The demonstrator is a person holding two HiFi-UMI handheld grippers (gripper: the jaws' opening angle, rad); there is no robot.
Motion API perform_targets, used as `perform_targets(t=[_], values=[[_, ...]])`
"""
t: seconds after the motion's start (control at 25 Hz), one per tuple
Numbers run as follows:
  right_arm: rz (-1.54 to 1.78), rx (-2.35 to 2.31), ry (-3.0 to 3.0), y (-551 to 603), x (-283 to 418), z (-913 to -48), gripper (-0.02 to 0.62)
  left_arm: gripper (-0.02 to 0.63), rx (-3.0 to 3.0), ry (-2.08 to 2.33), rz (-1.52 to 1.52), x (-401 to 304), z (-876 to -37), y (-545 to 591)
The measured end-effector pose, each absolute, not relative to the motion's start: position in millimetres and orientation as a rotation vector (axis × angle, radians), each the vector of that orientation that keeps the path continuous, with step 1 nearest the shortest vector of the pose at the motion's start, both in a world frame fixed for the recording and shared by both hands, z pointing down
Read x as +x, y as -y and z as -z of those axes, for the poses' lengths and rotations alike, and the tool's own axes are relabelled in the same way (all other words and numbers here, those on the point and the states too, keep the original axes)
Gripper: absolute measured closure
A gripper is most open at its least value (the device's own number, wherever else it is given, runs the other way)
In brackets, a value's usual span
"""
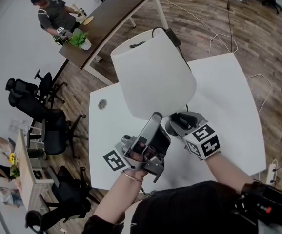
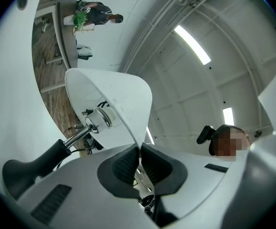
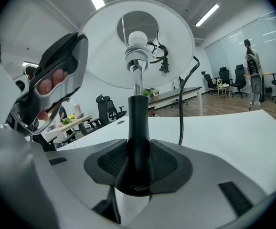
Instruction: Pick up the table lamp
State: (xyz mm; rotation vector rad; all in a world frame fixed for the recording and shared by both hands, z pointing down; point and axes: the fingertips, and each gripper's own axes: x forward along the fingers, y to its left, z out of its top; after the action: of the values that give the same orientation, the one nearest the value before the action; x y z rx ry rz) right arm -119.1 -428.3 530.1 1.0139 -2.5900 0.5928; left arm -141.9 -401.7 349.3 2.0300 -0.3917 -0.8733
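Observation:
The table lamp has a wide white shade (image 1: pixel 153 77) on a chrome rod and a black stem (image 3: pixel 138 128), and it stands tilted over the white table (image 1: pixel 229 96). My left gripper (image 1: pixel 156 117) reaches up from below and is shut on the shade's lower rim (image 2: pixel 128 123), which runs down between its pads (image 2: pixel 126 163). My right gripper (image 1: pixel 177 123) is shut on the flared black foot of the stem, gripped between both pads (image 3: pixel 164 163). The bulb (image 3: pixel 137 39) shows inside the shade. In the left gripper view the black stem (image 2: pixel 33 163) lies at lower left.
The lamp's black cord (image 3: pixel 182 113) hangs behind the stem and runs over the shade's top (image 1: pixel 172 37). A brown desk (image 1: pixel 116 18) with a potted plant (image 1: pixel 80 39) and a person (image 1: pixel 55 13) lies beyond. Black office chairs (image 1: pixel 48 121) stand left of the table.

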Motion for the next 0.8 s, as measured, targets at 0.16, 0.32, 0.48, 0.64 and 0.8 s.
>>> perform_targets(t=[0.16, 0.32, 0.48, 0.64, 0.8], values=[[-0.54, 1.067, 2.595, 425, -93, -514, 0.434, 0.583, 2.078, 0.328, 0.879, -120, -335, 393], [-0.507, 1.127, 2.584, 419, -55, -501, 0.434, 0.584, 2.105, 0.262, 0.882, -86, -323, 386], [-0.486, 1.191, 2.564, 409, -12, -489, 0.434, 0.584, 2.119, 0.199, 0.887, -48, -311, 374], [-0.446, 1.241, 2.558, 395, 27, -475, 0.434, 0.584, 2.14, 0.136, 0.905, -13, -298, 356], [-0.416, 1.264, 2.584, 381, 61, -451, 0.434, 0.586, 2.193, 0.079, 0.917, 20, -274, 340]])
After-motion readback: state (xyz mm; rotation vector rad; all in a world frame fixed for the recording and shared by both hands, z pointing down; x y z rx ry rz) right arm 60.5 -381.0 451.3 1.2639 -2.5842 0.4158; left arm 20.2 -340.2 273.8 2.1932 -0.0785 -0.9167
